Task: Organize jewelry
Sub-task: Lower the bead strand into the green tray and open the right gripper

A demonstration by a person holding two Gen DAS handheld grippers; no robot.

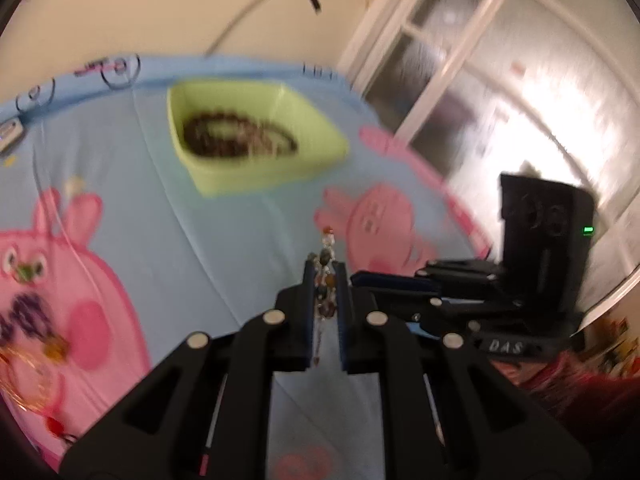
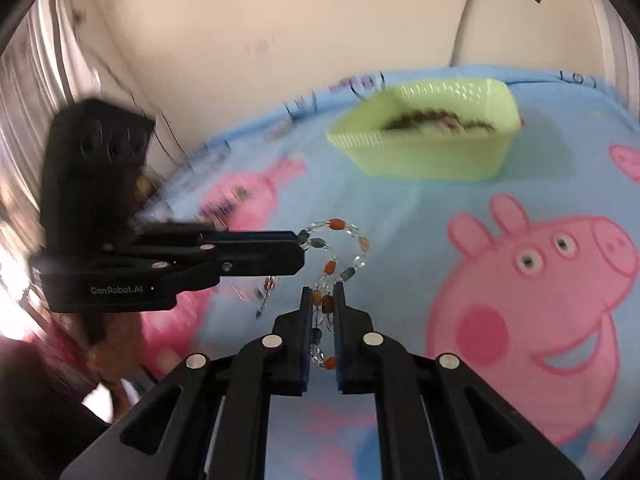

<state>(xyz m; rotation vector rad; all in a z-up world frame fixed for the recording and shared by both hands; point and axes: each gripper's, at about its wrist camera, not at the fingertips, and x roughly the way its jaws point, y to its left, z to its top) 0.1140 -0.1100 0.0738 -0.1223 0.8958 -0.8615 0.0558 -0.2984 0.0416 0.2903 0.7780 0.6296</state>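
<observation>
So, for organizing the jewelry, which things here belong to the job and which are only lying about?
Belongs to the job:
- beaded necklace, gripped by both claws
- green tray with dark beads
- left claw
- right claw

Lying about:
- cartoon-pig bedsheet
- window

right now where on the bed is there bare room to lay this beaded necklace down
Bare blue sheet between the green plastic basket and the left gripper. Crowded: loose jewelry on the pink pig print beside it; dark bead strands fill the basket.

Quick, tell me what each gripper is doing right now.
Left gripper: shut on the beaded necklace.
Right gripper: shut on the same beaded necklace, which loops between the two.
</observation>
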